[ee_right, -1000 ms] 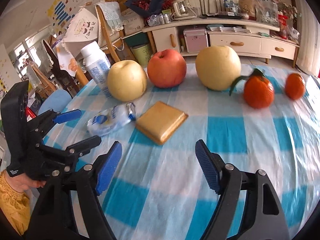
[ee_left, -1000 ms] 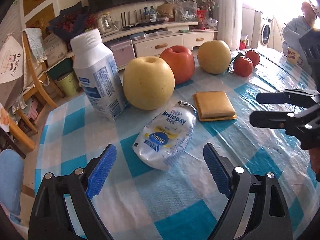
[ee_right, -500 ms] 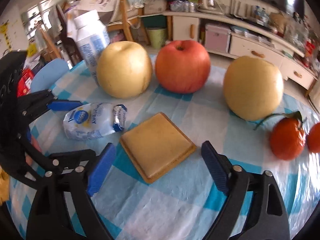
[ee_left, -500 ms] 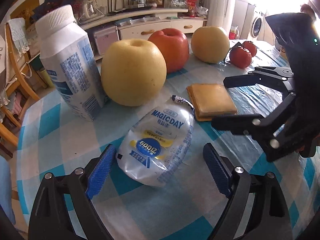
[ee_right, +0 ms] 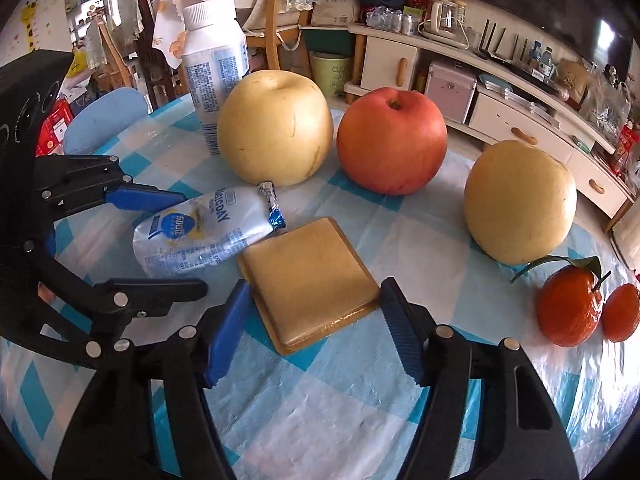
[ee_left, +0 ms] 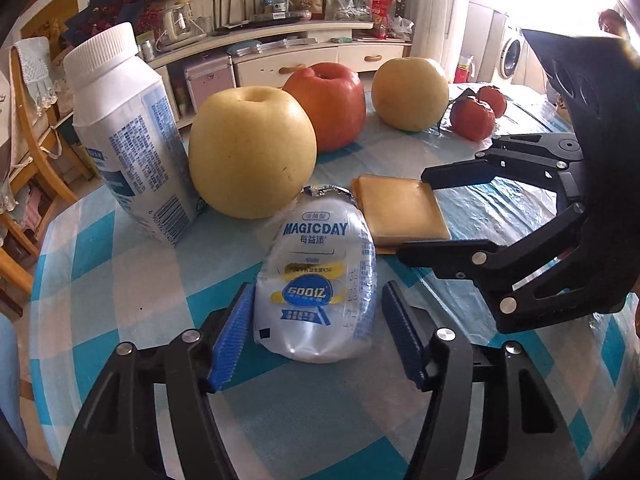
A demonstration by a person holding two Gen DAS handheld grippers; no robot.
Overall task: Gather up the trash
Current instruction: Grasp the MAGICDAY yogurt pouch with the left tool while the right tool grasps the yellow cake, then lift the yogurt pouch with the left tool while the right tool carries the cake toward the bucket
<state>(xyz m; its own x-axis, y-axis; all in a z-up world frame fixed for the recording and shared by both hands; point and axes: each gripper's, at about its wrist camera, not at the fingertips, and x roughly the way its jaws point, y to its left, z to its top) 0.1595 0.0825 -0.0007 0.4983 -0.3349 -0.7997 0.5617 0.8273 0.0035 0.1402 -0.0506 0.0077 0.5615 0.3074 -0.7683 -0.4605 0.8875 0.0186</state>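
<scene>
A crumpled white MAGICDAY pouch [ee_left: 318, 276] [ee_right: 200, 232] lies flat on the checked table [ee_left: 132, 304]. My left gripper [ee_left: 318, 336] [ee_right: 192, 242] straddles the pouch's near end. Its jaws are closing, the blue pads sit right at the pouch's sides, and no squeeze shows. A flat tan square packet [ee_right: 308, 276] [ee_left: 400, 212] lies just right of the pouch. My right gripper [ee_right: 314, 334] [ee_left: 412, 218] straddles the packet. Its jaws are closing too, with the pads at the packet's corners. An upright white milk bottle [ee_left: 128, 132] [ee_right: 214, 60] stands at the back left.
Behind the pouch and packet stand a yellow pear [ee_left: 252, 152], a red apple [ee_left: 326, 104] and a second yellow pear [ee_left: 410, 92]. Two tangerines [ee_right: 570, 308] lie to the right. The two grippers sit close side by side. Chairs and a low cabinet lie beyond the table.
Both grippers came in low over the table. The left jaws narrowed around the pouch. The right gripper rolled, moved over the tan packet, and its jaws narrowed around it.
</scene>
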